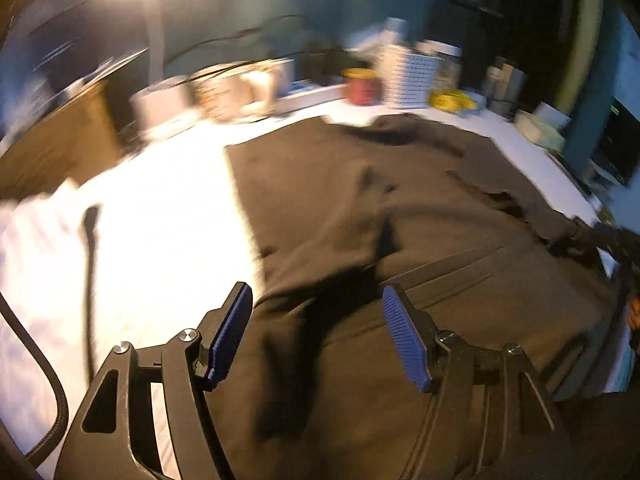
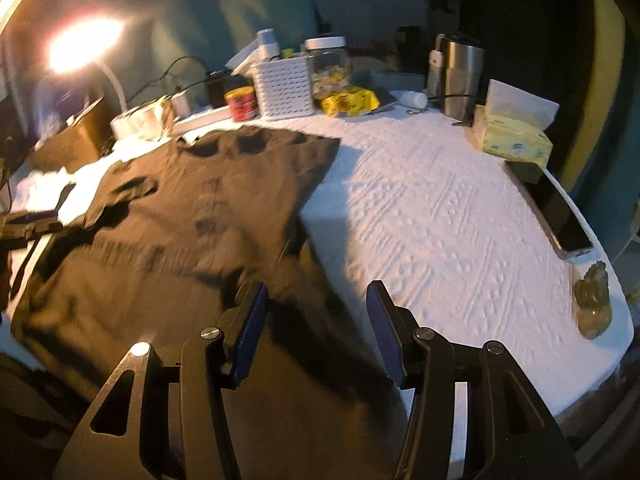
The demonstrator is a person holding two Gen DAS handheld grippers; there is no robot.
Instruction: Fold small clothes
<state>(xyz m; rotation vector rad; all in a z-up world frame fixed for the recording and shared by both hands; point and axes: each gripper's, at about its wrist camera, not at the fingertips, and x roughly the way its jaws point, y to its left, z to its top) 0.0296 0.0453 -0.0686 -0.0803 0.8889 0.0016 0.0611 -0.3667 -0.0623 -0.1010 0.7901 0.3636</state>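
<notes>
A dark brown T-shirt [image 1: 380,208] lies spread flat on the white textured tablecloth [image 1: 168,216]; the right wrist view shows it [image 2: 192,216] across the left half of the table. My left gripper [image 1: 316,300] is open and empty above the shirt's near left edge. My right gripper [image 2: 316,300] is open and empty above the shirt's near right corner, at the border with the bare cloth [image 2: 440,216]. The left gripper's fingers [image 2: 28,220] show at the far left of the right wrist view. The left wrist view is motion blurred.
Along the back stand a red can [image 2: 241,103], a white perforated basket [image 2: 285,86], a glass jar [image 2: 327,66], a yellow packet [image 2: 352,101], a steel kettle [image 2: 458,76] and a tissue box [image 2: 514,136]. A phone [image 2: 556,212] and a small figurine [image 2: 594,300] lie at the right edge. A lamp [image 2: 80,44] glares at left.
</notes>
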